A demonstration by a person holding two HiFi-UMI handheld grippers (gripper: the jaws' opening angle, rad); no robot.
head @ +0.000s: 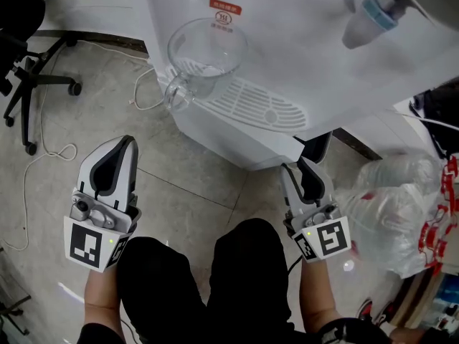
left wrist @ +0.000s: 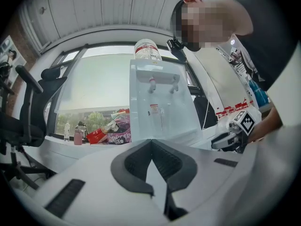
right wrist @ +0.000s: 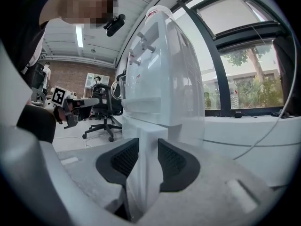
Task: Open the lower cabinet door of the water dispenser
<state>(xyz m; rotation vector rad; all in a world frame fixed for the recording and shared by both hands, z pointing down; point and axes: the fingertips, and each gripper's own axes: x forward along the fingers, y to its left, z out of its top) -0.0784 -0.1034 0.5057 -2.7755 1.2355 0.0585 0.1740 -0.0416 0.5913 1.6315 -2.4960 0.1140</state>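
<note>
Left gripper empty over the floor, right gripper on the door of the white plastic water dispenser (head: 247,131).
My left gripper (head: 125,143) hangs above the grey tiled floor (head: 179,185), well apart from the dispenser, and its fingers are pressed together with nothing between them. My right gripper (right wrist: 148,142) is at the low front corner of the dispenser; its dark fingers (right wrist: 117,161) are closed on the edge of the white lower cabinet door (right wrist: 143,171), which fills the gap between them.

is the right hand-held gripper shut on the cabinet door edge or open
Shut on it. The right hand-held gripper has both pads pressed against the white door edge.
</note>
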